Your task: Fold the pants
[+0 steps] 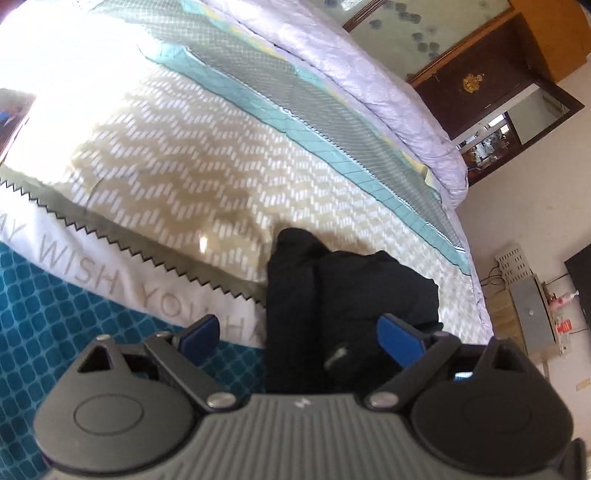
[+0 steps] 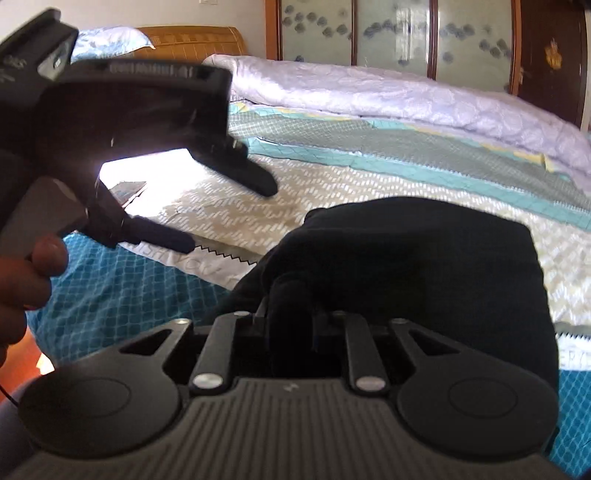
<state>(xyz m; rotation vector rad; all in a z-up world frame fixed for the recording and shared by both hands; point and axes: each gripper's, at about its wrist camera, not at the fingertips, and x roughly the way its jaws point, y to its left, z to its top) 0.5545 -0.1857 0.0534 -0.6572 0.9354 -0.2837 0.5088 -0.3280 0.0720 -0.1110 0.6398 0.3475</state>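
The black pants (image 1: 343, 291) lie bunched on the bed near its front edge. In the left wrist view my left gripper (image 1: 299, 338) is open, its blue pads (image 1: 400, 341) spread on either side of the pants, just above them. In the right wrist view the pants (image 2: 424, 258) fill the centre, and my right gripper (image 2: 291, 299) is shut on a fold of the black cloth. The left gripper (image 2: 229, 214) also shows there at upper left, held in a hand, jaws apart and empty.
The bed has a patterned beige, teal and white cover (image 1: 192, 162). A folded lilac quilt (image 2: 388, 96) lies along the far side. A wooden wardrobe (image 2: 424, 33) stands behind the bed, and a headboard (image 2: 195, 40) at the left.
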